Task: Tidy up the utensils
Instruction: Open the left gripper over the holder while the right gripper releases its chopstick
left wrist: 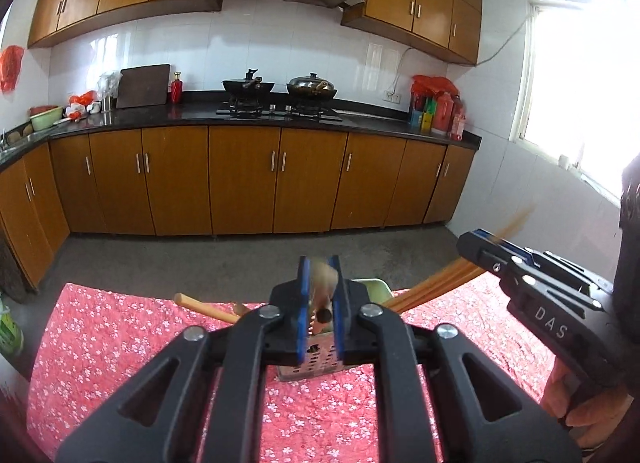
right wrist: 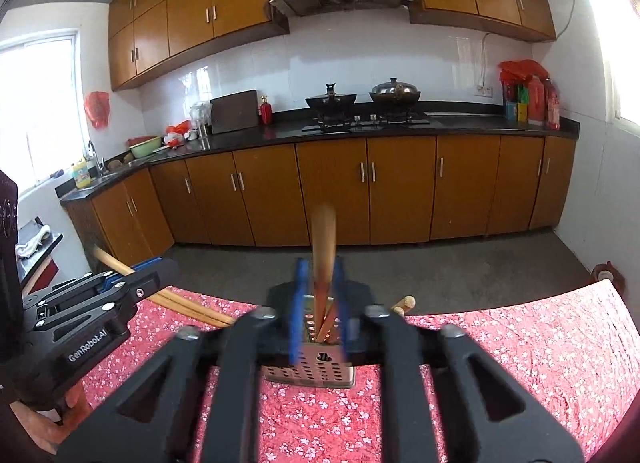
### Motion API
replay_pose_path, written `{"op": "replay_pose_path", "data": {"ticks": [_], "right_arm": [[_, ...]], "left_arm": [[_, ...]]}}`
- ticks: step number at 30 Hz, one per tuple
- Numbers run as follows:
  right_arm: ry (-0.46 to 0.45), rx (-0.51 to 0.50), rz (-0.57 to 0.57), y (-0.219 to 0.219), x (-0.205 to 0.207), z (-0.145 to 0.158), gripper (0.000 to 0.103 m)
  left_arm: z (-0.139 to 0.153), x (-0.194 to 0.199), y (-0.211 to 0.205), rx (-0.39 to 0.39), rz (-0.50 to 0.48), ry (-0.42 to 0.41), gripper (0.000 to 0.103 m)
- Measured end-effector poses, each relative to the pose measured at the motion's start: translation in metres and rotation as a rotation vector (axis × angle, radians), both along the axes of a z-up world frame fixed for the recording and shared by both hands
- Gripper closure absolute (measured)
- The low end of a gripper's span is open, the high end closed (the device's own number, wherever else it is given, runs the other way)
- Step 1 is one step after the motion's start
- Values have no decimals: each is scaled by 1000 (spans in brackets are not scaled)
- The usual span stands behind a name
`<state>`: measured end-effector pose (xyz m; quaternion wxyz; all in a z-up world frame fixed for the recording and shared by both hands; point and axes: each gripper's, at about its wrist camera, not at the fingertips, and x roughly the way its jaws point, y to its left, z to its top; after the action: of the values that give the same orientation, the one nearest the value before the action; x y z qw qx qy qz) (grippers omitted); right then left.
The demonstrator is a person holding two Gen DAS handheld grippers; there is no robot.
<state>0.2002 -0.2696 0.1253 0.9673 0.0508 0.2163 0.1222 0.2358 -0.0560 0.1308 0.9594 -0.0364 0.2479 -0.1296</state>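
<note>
I've got the left hand-held gripper (right wrist: 158,265) nearly closed, clamped on a slanted chopstick bundle (right wrist: 188,305) whose lower ends run toward the perforated metal holder (right wrist: 316,373). That holder stands on the counter (right wrist: 520,363), on its red floral cloth. The right hand-held gripper (right wrist: 319,283) sits narrow just above the holder with upright chopsticks (right wrist: 323,239) between its pads and their lower ends inside the holder; too blurred, so I can't tell if the pads press.

Chopsticks (right wrist: 324,259) fill the perforated holder (right wrist: 316,373), blocking entry from above; the red floral cloth (right wrist: 520,363) alongside lies open.
</note>
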Motion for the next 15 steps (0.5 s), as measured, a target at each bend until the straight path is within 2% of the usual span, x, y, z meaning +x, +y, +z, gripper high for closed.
{"op": "replay_pose_path", "data": {"ticks": [1,2,7,15], "right_arm": [[-14,-1,-7,-1,-2,2,63],[-24,-3,-9,-2,-5,2,62],[-44,1,-24,-9,-13,8,62],[-58,0,-40,-15,-24,12,59]], "left_arm": [[1,-2,3,-8,3,-6,85],[1,-4,6,-17,6,-11,82],[10,-13,17,-51,31,-37,76],[18,-36,29,-34,76,-74,66]]}}
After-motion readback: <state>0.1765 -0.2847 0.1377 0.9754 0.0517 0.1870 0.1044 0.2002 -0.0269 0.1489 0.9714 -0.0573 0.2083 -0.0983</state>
